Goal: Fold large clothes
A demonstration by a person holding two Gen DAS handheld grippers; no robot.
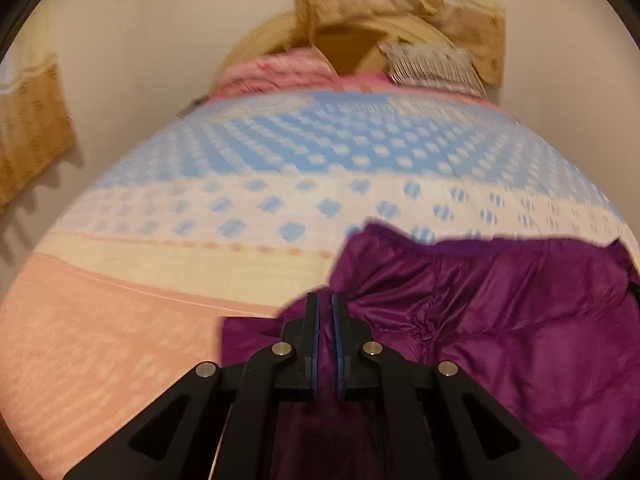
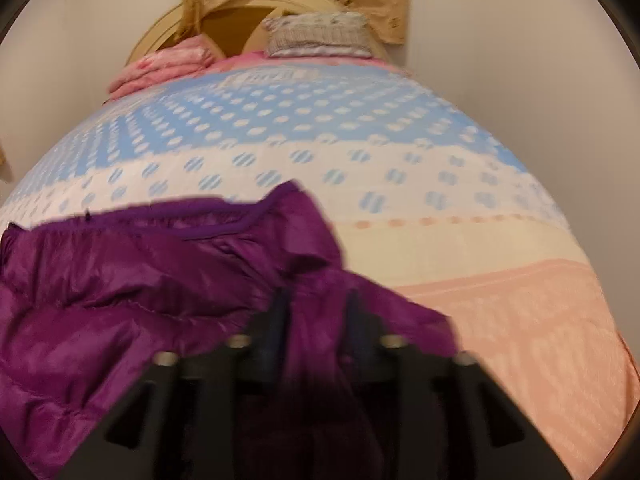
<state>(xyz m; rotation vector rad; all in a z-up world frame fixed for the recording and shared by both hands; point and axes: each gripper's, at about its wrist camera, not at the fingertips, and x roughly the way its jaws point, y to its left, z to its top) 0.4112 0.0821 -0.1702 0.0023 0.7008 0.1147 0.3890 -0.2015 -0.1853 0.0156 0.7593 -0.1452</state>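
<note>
A purple puffy jacket [image 1: 500, 320] lies at the near end of the bed [image 1: 120, 320]. My left gripper [image 1: 325, 304] is shut on the jacket's left edge, with purple fabric pinched between its pads. In the right wrist view the jacket [image 2: 120, 300] spreads to the left. My right gripper [image 2: 318, 304] has a fold of the jacket's right edge between its fingers, which stand a little apart; the view is blurred.
The bed has a blue, white and peach dotted cover [image 2: 320, 132]. A folded pink blanket [image 2: 164, 64] and a grey patterned pillow [image 2: 320, 36] lie by the headboard [image 2: 240, 12]. Beige walls stand on both sides, with tan curtains [image 1: 32, 128] at the left and behind the headboard.
</note>
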